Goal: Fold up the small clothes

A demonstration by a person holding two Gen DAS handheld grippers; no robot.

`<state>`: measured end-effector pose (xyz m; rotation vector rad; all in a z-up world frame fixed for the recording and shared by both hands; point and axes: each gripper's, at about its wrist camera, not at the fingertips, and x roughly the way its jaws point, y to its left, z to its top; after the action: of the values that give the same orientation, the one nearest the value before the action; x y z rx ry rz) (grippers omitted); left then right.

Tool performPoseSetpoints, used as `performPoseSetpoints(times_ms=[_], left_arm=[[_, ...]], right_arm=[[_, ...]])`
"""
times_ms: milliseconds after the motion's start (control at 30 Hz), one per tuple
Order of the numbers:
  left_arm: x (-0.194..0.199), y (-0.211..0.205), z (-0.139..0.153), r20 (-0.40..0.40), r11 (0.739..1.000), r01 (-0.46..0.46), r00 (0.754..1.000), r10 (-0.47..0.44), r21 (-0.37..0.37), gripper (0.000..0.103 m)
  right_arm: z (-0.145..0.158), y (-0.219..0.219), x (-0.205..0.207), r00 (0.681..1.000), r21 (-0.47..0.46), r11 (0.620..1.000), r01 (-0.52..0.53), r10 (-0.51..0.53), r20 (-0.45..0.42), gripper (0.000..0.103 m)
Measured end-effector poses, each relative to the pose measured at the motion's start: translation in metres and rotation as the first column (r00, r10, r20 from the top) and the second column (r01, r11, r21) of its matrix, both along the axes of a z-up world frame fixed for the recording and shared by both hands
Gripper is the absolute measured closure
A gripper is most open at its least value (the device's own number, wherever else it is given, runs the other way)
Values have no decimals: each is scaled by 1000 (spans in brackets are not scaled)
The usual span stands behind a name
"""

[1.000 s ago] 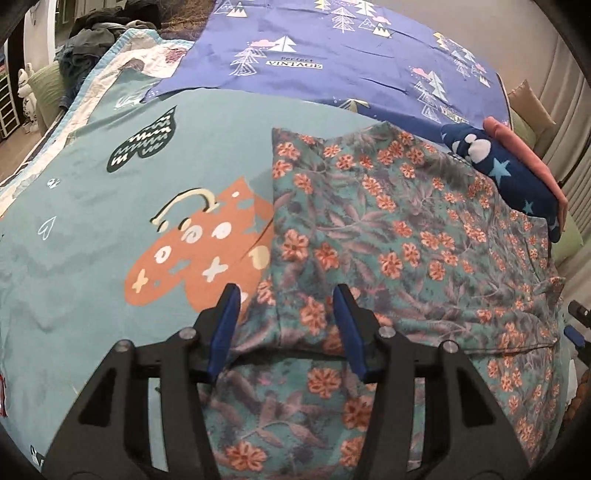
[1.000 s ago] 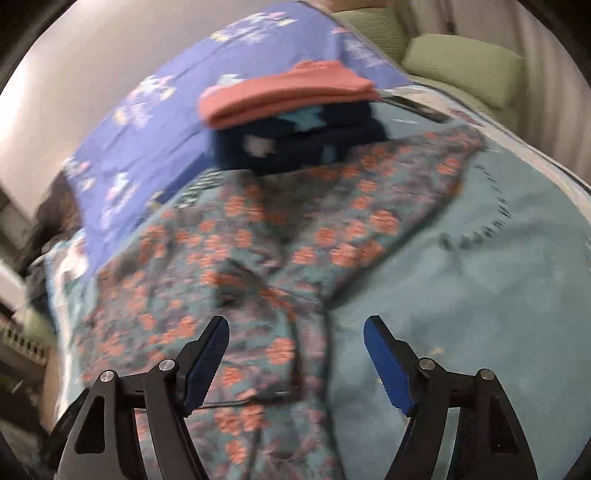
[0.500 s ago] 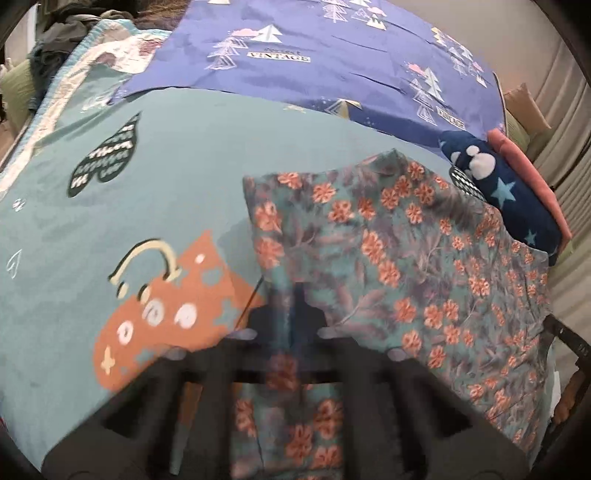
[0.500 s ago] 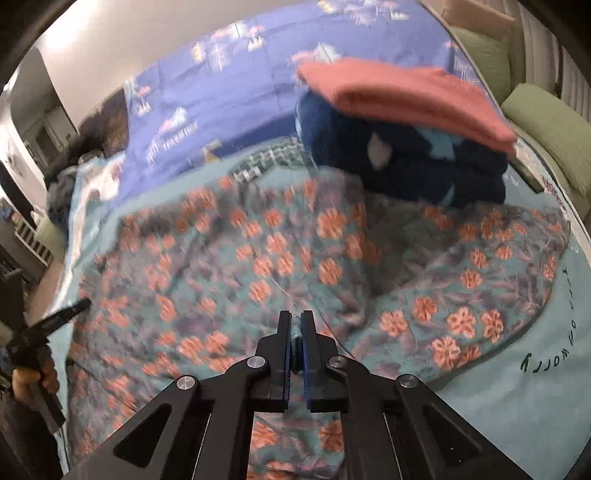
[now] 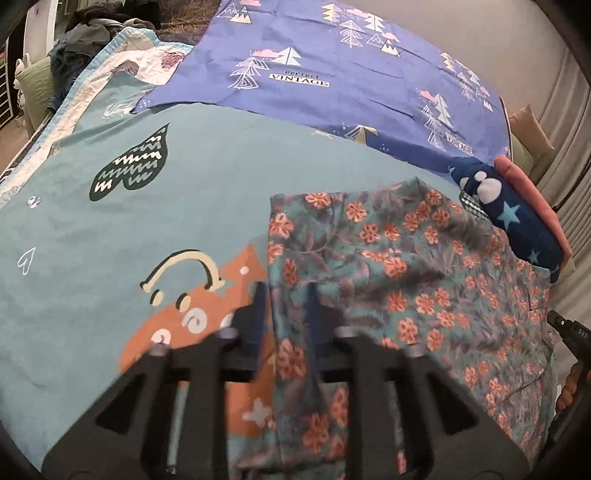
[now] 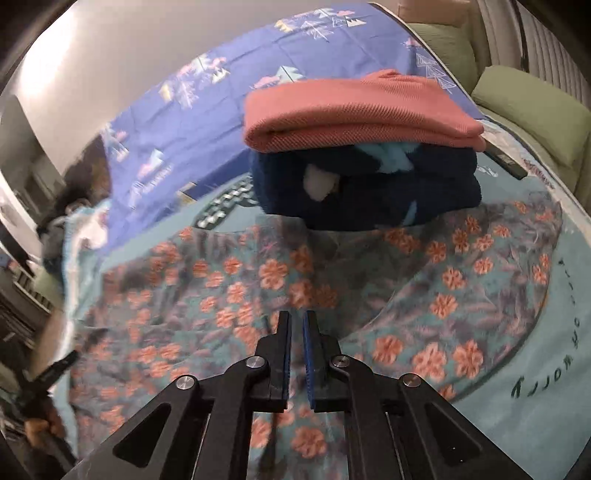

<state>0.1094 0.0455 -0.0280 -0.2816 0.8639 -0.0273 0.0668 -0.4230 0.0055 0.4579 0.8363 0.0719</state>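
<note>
left gripper point(image 5: 286, 314): blurred, opening, floral garment point(image 5: 406, 295) edge between | right gripper point(image 6: 296, 332): nearly closed, opening, grip unclear

left tongs point(image 5: 284, 314): motion-blurred, jaws opening, grip on floral garment point(image 5: 406, 280) unclear
floral garment near edge: cut off by frame
dark heap point(image 5: 99, 26): too small
</note>
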Motion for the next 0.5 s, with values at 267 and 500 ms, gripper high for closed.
performPoseSetpoints(times_ms=[267,500], left_arm=[[-29,-34,17,60,991,106,992,-111,80,52],[-34,-40,7,-17,992,66,998,-65,107,52]], right_arm=[[-7,46,-24,966,-12,969,-248,246,-84,84],[-7,-6,-50,991,54,993,-103,107,-82,80]])
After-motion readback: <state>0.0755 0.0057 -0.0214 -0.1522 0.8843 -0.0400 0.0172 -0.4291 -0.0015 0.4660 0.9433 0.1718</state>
